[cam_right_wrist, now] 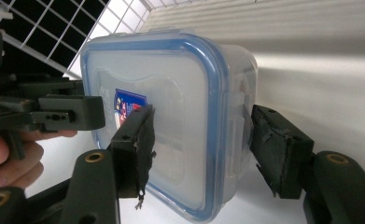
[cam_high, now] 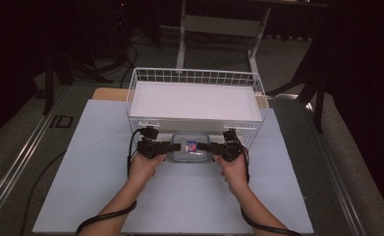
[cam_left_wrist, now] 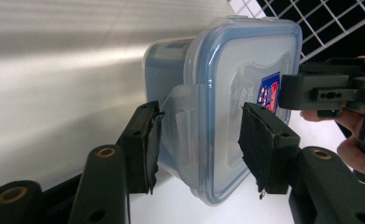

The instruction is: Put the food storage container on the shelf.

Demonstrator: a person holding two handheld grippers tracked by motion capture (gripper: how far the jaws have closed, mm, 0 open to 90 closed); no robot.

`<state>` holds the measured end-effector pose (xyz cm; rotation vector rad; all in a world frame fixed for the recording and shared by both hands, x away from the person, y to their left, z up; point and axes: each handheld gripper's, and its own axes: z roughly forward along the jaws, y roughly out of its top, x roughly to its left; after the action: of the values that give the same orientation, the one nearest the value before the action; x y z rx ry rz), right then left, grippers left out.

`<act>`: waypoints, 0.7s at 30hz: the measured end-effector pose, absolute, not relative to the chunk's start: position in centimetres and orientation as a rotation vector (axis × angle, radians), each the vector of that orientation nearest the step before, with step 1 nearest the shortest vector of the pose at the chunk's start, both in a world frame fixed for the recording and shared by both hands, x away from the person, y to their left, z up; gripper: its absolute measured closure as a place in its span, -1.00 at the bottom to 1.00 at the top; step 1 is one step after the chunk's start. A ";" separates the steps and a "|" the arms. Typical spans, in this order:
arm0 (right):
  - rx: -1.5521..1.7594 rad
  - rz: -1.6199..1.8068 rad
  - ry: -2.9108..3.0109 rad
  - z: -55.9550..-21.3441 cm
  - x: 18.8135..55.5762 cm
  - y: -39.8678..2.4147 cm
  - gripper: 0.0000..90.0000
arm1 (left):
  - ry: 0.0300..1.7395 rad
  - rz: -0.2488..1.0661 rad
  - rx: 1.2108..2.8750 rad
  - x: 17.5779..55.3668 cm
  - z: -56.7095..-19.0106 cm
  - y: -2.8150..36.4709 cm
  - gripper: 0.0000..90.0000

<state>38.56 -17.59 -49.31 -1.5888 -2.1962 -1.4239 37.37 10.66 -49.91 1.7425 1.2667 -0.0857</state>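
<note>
You had the box (cam_high: 191, 149) between your two tools, just ahead of both hands and right against the near wall of the wire basket (cam_high: 258, 86). The left hand-held gripper (cam_left_wrist: 199, 140) straddled the side latch with its jaws set narrowly, one pad (cam_left_wrist: 259, 140) on the lid and the other beside the latch; whether they actually pinched it I could not tell. The right hand-held gripper (cam_right_wrist: 201, 151) mirrored that on the opposite latch, jaws near the plastic but with a slim gap showing on the outer side.

I judged this to be the grasp stage: both tools placed, the box not yet lifted or unlatched. The next move called for an even squeeze from both sides, then either a level lift or a flip of the latches.

The contents of the box stayed hidden behind cloudy plastic, its label (cam_right_wrist: 126, 107) was partly covered by a jaw, and the underside against the tabletop (cam_high: 189, 201) was out of sight.
</note>
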 end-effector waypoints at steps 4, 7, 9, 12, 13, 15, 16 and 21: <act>-1.615 -1.409 -2.192 -49.8 39.1 -17.6 -0.08 | 1.276 -0.090 1.744 37.9 -50.5 10.6 0.11; -1.622 -1.429 -2.213 -50.2 39.4 -17.4 -0.09 | 1.270 -0.098 1.742 38.2 -51.0 10.7 0.10; -1.629 -1.426 -2.200 -50.3 39.4 -17.5 -0.08 | 1.270 -0.102 1.728 38.3 -51.2 10.8 0.10; -1.625 -1.437 -2.211 -50.3 39.5 -17.4 -0.08 | 1.283 -0.111 1.706 38.5 -51.3 10.9 0.10; -1.627 -1.435 -2.203 -50.2 39.6 -17.4 -0.09 | 1.281 -0.105 1.705 38.5 -51.2 10.8 0.10; -1.644 -1.424 -2.188 -50.0 39.6 -17.4 -0.09 | 1.283 -0.108 1.709 38.8 -51.1 10.8 0.09; -1.646 -1.430 -2.182 -50.1 39.8 -17.4 -0.09 | 1.270 -0.102 1.719 38.9 -51.1 10.9 0.09; -1.674 -1.445 -2.164 -50.2 39.7 -17.4 -0.12 | 1.219 -0.032 1.765 38.9 -51.0 10.3 0.01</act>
<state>39.75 -17.37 -50.19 -1.6736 -2.1640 -1.4451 38.95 10.29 -50.97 1.7650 1.2187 -0.0318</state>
